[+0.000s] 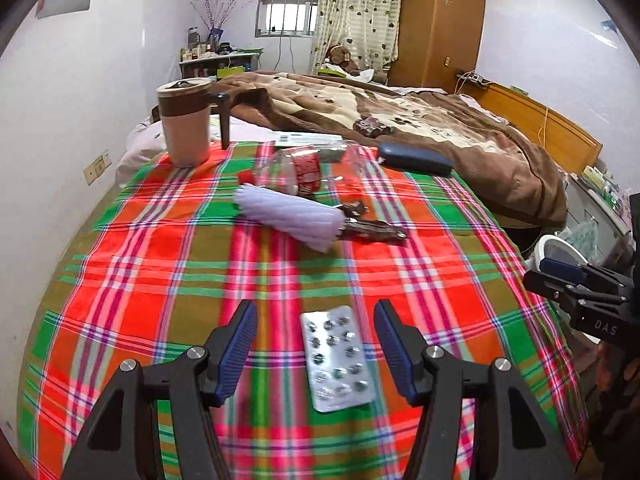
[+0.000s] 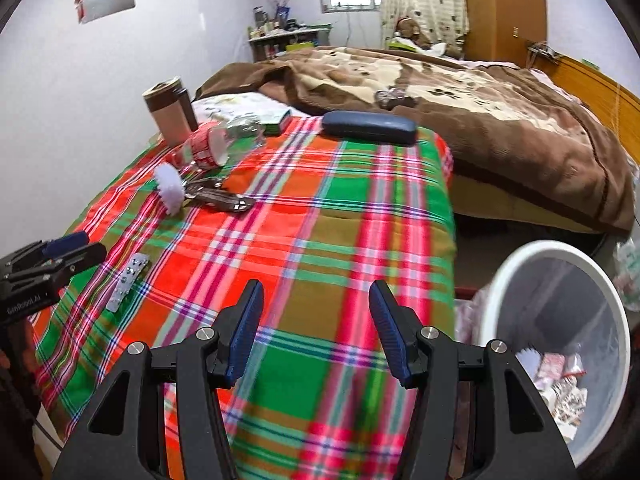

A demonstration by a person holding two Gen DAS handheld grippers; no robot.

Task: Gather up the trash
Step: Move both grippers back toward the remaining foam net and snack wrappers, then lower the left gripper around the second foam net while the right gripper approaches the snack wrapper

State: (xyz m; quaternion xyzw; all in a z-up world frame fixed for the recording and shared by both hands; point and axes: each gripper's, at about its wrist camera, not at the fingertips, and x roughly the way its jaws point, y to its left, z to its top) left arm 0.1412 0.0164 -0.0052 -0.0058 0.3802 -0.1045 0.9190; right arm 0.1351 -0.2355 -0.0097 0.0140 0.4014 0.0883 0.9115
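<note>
A silver blister pack point(image 1: 337, 358) lies flat on the plaid tablecloth point(image 1: 160, 280), between the open fingers of my left gripper point(image 1: 316, 354); it also shows in the right wrist view point(image 2: 128, 281). A crushed clear plastic bottle point(image 1: 298, 170) with a red label lies farther back; in the right wrist view it point(image 2: 208, 146) is at the far left. My right gripper point(image 2: 316, 330) is open and empty over the cloth's near right part. A white trash bin point(image 2: 560, 344) with scraps inside stands on the floor to its right.
A lilac ridged brush point(image 1: 288, 216) with keys point(image 1: 372, 230) lies mid-table. A brown-banded cup point(image 1: 186, 120) stands at the back left, a dark blue glasses case point(image 1: 416, 158) at the back right. A bed with a brown blanket point(image 1: 440, 120) is behind.
</note>
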